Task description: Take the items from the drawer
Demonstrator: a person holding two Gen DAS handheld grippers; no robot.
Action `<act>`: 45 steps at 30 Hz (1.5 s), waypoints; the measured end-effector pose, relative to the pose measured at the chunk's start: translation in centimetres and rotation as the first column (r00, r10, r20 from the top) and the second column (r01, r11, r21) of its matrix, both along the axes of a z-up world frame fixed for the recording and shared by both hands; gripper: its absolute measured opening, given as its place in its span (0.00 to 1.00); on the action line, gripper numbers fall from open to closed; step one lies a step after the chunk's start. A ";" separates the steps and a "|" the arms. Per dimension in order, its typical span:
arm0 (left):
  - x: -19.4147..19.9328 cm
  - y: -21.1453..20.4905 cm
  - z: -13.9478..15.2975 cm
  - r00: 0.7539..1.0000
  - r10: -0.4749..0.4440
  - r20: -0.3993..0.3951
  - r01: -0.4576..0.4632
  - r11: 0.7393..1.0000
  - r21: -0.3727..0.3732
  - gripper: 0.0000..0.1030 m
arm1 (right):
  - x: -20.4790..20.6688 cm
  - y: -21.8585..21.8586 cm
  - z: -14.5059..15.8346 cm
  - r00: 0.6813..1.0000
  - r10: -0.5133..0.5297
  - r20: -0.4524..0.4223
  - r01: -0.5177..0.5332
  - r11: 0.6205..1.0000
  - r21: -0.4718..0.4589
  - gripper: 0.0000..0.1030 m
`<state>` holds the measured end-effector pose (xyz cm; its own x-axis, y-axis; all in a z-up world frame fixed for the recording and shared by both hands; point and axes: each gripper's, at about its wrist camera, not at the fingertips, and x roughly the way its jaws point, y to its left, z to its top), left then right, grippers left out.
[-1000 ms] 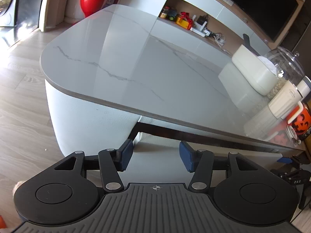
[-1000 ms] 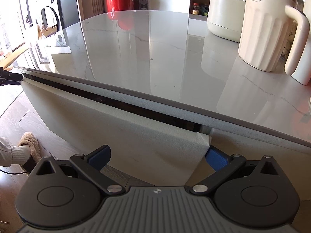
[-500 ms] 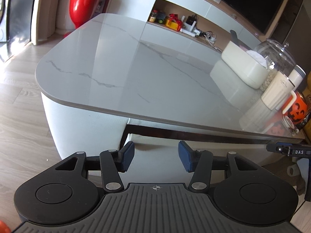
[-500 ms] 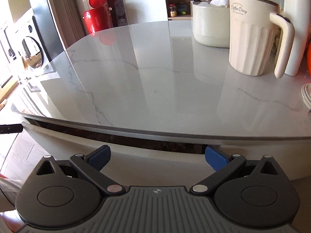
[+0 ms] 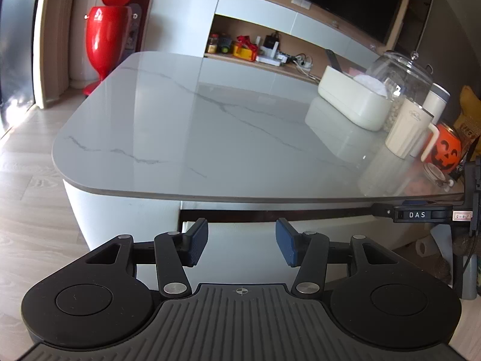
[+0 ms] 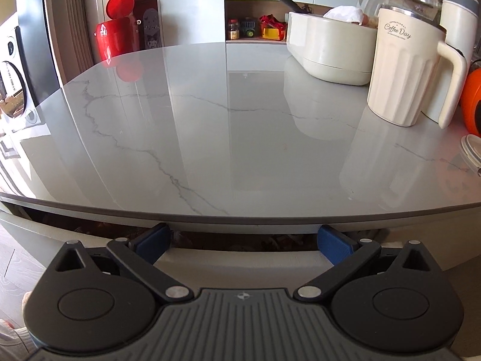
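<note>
A: Start at the fingers. What is the right gripper doing?

B: Its blue-padded fingers are spread wide with nothing between them. The tips sit level with the dark slot under the glossy grey marble-patterned tabletop, just above the top edge of the pale cream drawer front.

A: And the left gripper?

B: Also parted and empty, though less widely. It faces the same drawer front from a little further back, near the drawer's left end.

A: So where does the drawer lie from the fingers?

B: Straight ahead of both and slightly below the tips. Its long axis runs side to side, parallel to the table edge. It looks open only by a narrow gap, with some dark clutter showing inside; I cannot tell what the items are.

A: Which hand is nearer?

B: The right, I'd judge, since its pads nearly reach the slot. Pulling the front outward likely comes before any item can be taken
</note>
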<state>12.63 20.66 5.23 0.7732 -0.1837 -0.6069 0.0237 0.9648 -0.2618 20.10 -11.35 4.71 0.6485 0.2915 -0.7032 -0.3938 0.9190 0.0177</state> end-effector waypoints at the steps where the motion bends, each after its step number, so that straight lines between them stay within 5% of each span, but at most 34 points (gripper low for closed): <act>1: 0.1 -0.3 0.3 1.000 0.007 -0.002 -0.007 1.000 -0.016 0.53 | 0.0 0.0 0.1 1.000 0.004 -0.012 -0.004 1.000 -0.002 1.00; 7: 3.0 -3.8 0.7 0.997 -0.041 -0.066 0.037 0.997 -0.062 0.53 | -0.4 -0.2 0.3 0.999 0.032 -0.043 -0.032 0.999 -0.011 1.00; 19: 8.1 -10.2 -3.0 0.983 0.034 -0.178 -0.010 0.990 0.137 0.51 | -1.4 -0.7 0.2 0.999 0.041 -0.019 -0.041 0.999 0.004 1.00; 24: 9.0 -10.6 -3.9 0.977 0.086 -0.194 -0.056 0.986 0.159 0.52 | -0.8 0.5 0.0 1.000 0.019 -0.019 -0.019 1.000 -0.019 1.00; 29: 9.5 -9.6 -3.9 0.972 0.045 -0.232 -0.018 0.993 0.119 0.53 | 0.6 0.5 -0.8 0.997 0.010 -0.079 -0.009 1.000 0.004 1.00; 33: 10.3 -7.9 -3.9 0.938 -0.045 -0.345 0.055 0.998 0.018 0.52 | 1.8 0.2 -0.7 0.982 0.042 -0.186 -0.042 0.999 0.006 1.00; 38: 7.0 -7.8 -3.9 0.924 -0.067 -0.377 0.065 0.998 -0.018 0.51 | 0.0 -1.0 -0.8 0.969 0.062 -0.240 -0.059 0.998 0.020 1.00; 45: -2.0 -11.4 -3.0 0.959 0.028 -0.281 0.001 0.995 0.103 0.39 | -6.5 -3.4 -1.0 0.973 0.063 -0.221 -0.059 0.998 0.027 1.00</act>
<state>10.67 9.23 2.19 0.5700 -0.1004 -0.8155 -0.0504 0.9864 -0.1566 13.64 -14.77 3.73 0.4580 0.3411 -0.8209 -0.4336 0.8919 0.1287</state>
